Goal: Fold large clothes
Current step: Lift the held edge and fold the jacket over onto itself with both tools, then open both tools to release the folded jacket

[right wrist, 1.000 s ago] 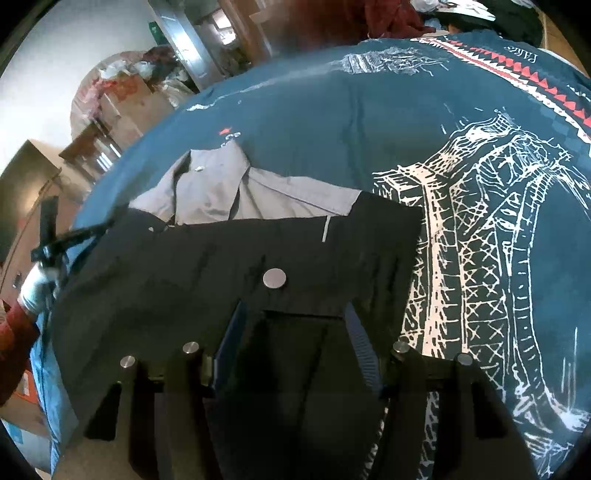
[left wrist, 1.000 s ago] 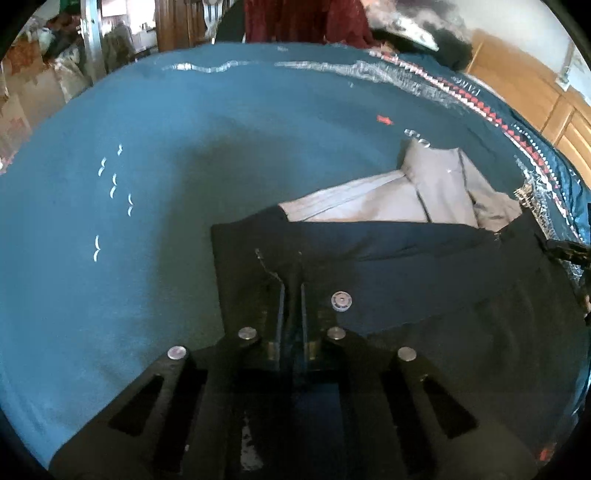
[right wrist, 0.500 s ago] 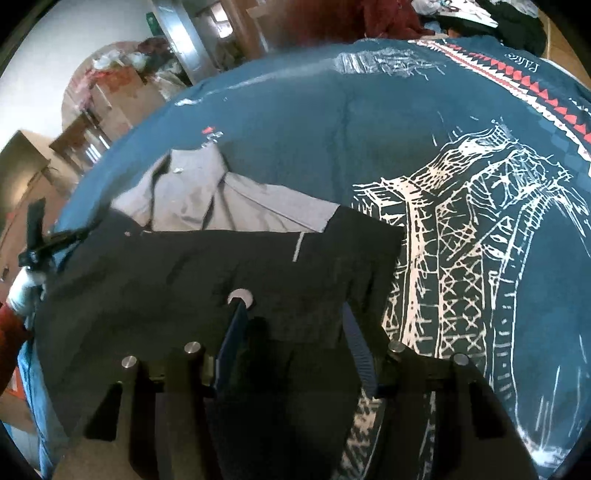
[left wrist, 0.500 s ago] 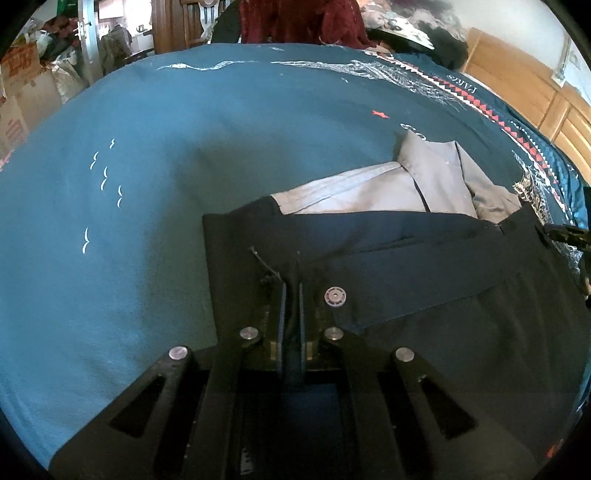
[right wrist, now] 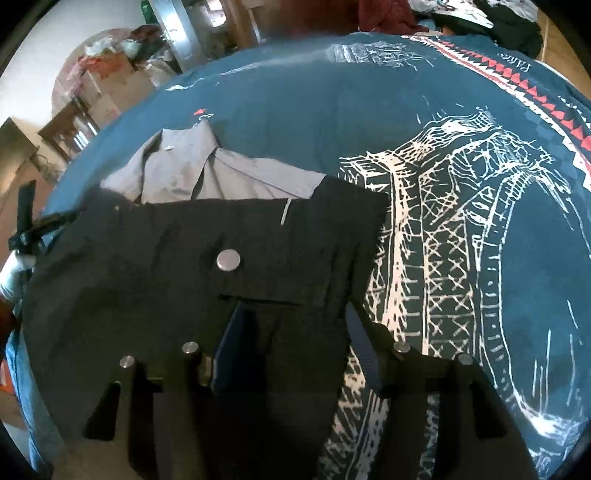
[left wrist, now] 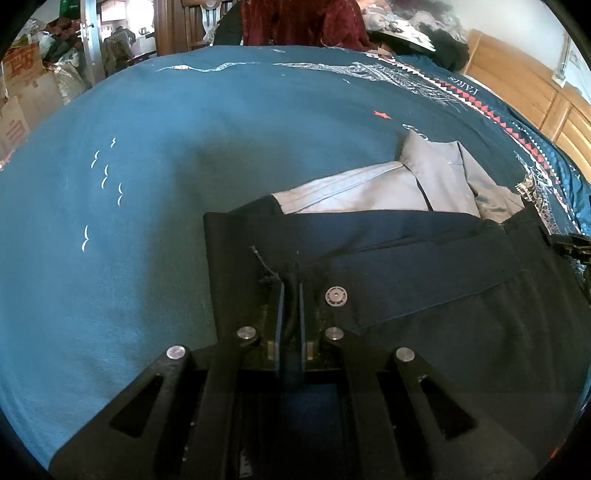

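Note:
A large black and grey garment (left wrist: 424, 266) lies on a teal bedspread (left wrist: 166, 129), its black part folded up over the grey collar part (left wrist: 417, 184). My left gripper (left wrist: 290, 288) is shut on the black hem beside a metal snap (left wrist: 336, 295). In the right wrist view the same garment (right wrist: 166, 251) spreads below the grey collar (right wrist: 184, 173). My right gripper (right wrist: 295, 317) is open over the black cloth, which lies between its blue pads (right wrist: 232, 332). The left gripper (right wrist: 26, 221) shows at the far left, held by a white-gloved hand (right wrist: 13, 273).
The bedspread carries a white tower print (right wrist: 461, 221) to the right of the garment and a red zigzag border (right wrist: 535, 85). Cardboard boxes (left wrist: 22, 92) stand beyond the bed on the left, dark red cloth (left wrist: 303, 22) at the back, wooden panels (left wrist: 535, 96) on the right.
The left gripper has stayed shut on the hem and barely moved. The right gripper has drawn back a little, so the metal snap now sits farther from its fingertips.

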### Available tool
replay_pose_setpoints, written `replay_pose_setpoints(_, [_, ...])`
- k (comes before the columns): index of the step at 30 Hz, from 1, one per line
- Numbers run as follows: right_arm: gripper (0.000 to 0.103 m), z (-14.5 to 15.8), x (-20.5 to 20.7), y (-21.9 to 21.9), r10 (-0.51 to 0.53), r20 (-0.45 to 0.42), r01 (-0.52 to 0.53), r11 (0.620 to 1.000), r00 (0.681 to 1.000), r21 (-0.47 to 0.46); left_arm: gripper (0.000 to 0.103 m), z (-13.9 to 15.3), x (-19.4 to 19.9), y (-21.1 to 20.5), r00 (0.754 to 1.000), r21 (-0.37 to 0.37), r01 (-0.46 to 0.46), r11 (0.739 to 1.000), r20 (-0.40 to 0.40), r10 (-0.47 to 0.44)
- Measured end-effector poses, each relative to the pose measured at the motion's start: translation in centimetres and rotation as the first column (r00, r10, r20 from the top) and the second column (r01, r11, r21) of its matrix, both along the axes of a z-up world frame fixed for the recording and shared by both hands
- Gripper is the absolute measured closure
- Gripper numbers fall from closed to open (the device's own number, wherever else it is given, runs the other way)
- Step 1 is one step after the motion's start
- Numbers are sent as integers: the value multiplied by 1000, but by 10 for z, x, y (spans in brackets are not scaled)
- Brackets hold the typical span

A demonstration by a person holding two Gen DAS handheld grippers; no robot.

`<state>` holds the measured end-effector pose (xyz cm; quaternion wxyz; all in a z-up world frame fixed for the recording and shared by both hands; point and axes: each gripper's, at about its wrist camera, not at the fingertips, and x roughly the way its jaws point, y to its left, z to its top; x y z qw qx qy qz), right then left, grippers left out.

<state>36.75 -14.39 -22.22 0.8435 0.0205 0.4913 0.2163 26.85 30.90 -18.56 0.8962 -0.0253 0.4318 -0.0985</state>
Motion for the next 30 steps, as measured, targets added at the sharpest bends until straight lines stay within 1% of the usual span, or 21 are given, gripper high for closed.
replay_pose_setpoints(3, [40, -1, 11, -6, -14, -23, 16, 996, 1000, 84, 98, 0, 0, 1, 1000, 1, -1, 1000, 0, 1])
replay_pose_setpoints(4, [42, -2, 15, -9, -19, -32, 22, 994, 999, 107, 98, 0, 0, 1, 1000, 1, -1, 1000, 1, 1])
replay_pose_setpoints(7, [49, -8, 28, -15, -36, -54, 43, 989, 998, 144, 98, -1, 0, 1, 1000, 3, -3, 1000, 3, 3])
replay_pose_setpoints(9, [49, -16, 34, -15, -33, -82, 46, 985, 996, 165, 98, -1, 0, 1, 1000, 1, -4, 1000, 3, 4])
replay_pose_setpoints(10, [55, -17, 34, -14, -36, -78, 48, 985, 996, 166, 98, -1, 0, 1, 1000, 2, -6, 1000, 4, 6])
replay_pose_setpoints(11, [77, -14, 33, -11, -37, -64, 46, 987, 997, 151, 98, -1, 0, 1, 1000, 7, -9, 1000, 5, 9])
replay_pose_setpoints(12, [88, -11, 31, -9, -39, -48, 45, 990, 998, 136, 99, 1, -2, 0, 1000, 20, -15, 1000, 15, 15])
replay_pose_setpoints(13, [92, -3, 27, -9, -42, -12, 43, 988, 999, 147, 100, 3, -4, -1, 999, 32, -21, 999, 29, 20])
replay_pose_setpoints(15, [93, 20, 19, -16, -58, 62, 44, 978, 996, 203, 101, 14, -9, 0, 997, 46, -41, 998, 67, 38])
replay_pose_setpoints(17, [94, 43, 18, -20, -65, 127, 34, 973, 990, 227, 101, 30, -14, 9, 992, 2, -71, 998, 108, 70])
replay_pose_setpoints(18, [94, 49, 20, -20, -64, 143, 29, 973, 988, 231, 101, 42, -15, 14, 987, -23, -85, 996, 136, 87])
replay_pose_setpoints(19, [95, 54, 23, -20, -63, 156, 26, 972, 986, 232, 101, 47, -15, 17, 984, -30, -94, 995, 150, 97])
replay_pose_setpoints(22, [95, 59, 43, -17, -78, 168, 38, 973, 983, 230, 101, 58, -6, 23, 974, -33, -128, 991, 183, 132])
replay_pose_setpoints(23, [95, 58, 49, -16, -79, 163, 39, 970, 983, 239, 101, 56, -1, 24, 974, -34, -137, 990, 177, 141])
replay_pose_setpoints(24, [95, 53, 55, -14, -77, 146, 41, 970, 986, 239, 101, 48, 7, 25, 979, -26, -137, 990, 149, 140])
replay_pose_setpoints(25, [95, 43, 62, -10, -77, 127, 49, 976, 989, 213, 101, 35, 17, 25, 985, -6, -133, 991, 107, 133])
replay_pose_setpoints(26, [95, 32, 68, -8, -74, 106, 54, 982, 992, 181, 100, 16, 27, 22, 991, 28, -125, 992, 53, 123])
replay_pose_setpoints(27, [95, 9, 77, -2, -71, 53, 64, 989, 996, 131, 98, -12, 40, 19, 993, 84, -115, 990, -17, 117])
replay_pose_setpoints(28, [96, -6, 83, 1, -66, 24, 64, 995, 998, 82, 95, -21, 44, 21, 993, 70, -115, 991, -23, 117])
replay_pose_setpoints(29, [97, -18, 88, 4, -69, 13, 68, 996, 998, 62, 93, -19, 46, 23, 992, 52, -121, 991, -18, 122])
replay_pose_setpoints(30, [98, -19, 91, 4, -83, 16, 82, 994, 996, 72, 93, -14, 50, 28, 991, 32, -132, 991, -20, 132])
